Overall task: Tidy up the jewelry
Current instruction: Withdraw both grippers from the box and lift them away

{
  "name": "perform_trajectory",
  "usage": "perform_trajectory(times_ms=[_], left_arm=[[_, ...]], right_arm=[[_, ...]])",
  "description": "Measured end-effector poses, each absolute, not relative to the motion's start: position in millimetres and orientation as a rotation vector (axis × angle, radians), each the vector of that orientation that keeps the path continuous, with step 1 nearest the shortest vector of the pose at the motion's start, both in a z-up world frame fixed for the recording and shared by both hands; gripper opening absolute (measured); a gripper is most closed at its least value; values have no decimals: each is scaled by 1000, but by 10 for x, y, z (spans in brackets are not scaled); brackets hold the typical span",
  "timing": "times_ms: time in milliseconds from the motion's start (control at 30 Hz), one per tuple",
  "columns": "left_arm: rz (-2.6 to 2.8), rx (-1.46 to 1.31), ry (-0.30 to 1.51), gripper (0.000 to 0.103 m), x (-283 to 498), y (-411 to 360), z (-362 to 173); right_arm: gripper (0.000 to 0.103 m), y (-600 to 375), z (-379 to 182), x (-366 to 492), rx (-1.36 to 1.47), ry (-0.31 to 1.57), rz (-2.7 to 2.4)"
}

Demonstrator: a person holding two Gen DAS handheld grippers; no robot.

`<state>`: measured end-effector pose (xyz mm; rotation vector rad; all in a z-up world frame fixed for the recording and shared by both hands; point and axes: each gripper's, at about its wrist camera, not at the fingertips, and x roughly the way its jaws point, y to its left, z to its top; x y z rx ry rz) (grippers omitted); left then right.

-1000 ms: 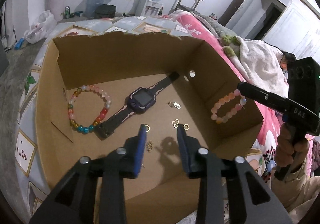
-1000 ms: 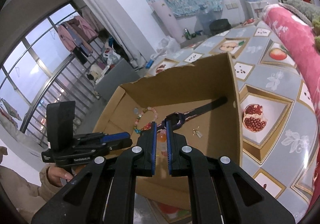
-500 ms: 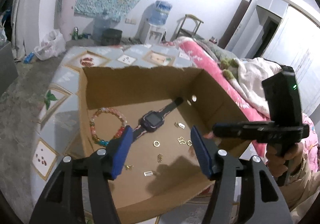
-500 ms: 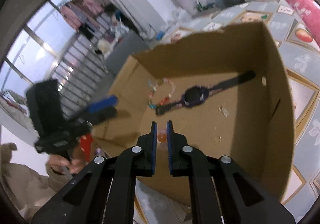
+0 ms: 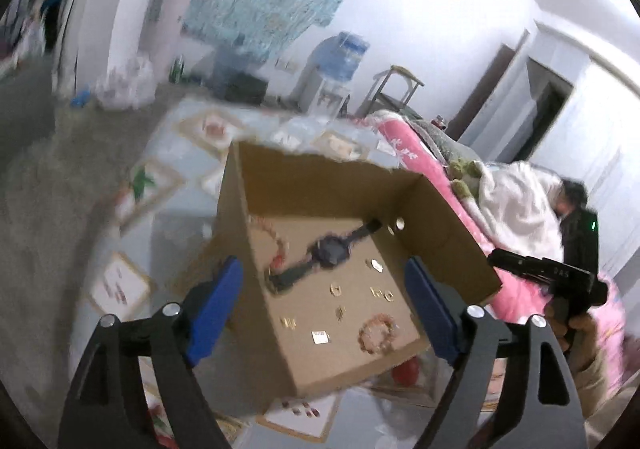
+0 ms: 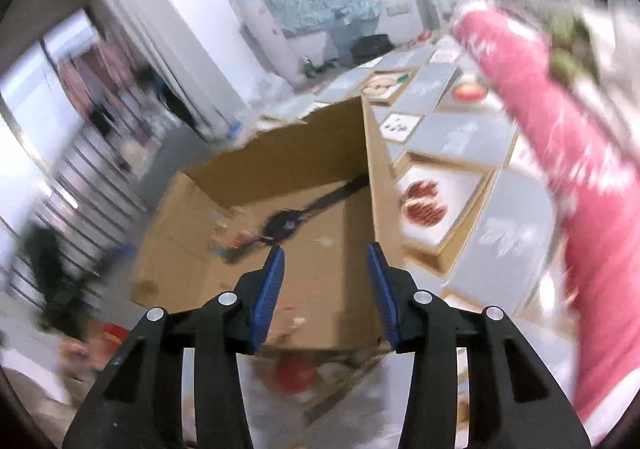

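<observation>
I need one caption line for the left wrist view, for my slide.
Open left gripper above a cardboard box holding a watch, bead bracelet and small gold pieces.

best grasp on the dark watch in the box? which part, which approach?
Judging from the left wrist view: take the watch by its lower strap, from above, fingers across the strap's width. It lies flat on the cardboard box floor, so a side approach finds no edge. The case is bulkier. The beaded bracelet sits close on the left, so keep toward the strap's free end.
</observation>
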<state>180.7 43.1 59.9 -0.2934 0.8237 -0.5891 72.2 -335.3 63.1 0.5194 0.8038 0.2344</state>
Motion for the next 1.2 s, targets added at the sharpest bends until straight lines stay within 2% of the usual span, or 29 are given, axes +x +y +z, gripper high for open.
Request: perform_trajectory(times_ms=[133,333,433,500,667,1200], left_arm=[[-618,-430,959,81,1816,475,326],[-620,-473,961,82,1705,496,244],[-628,-508,964,82,1711,520,217],[-628,-522,960,82,1708,532,218],[-608,-512,947,81,1620,497,282],[-614,-500,930,81,864,632,290]], right_arm=[[41,-3435,692,687,577,786,219],[51,-3506,741,639,505,746,110],[51,-3547,423,818,562,898,159],[47,-3465,285,872,605,951,233],[47,-3296,362,837,478,949,170],[46,-3184,305,79,481,946,126]])
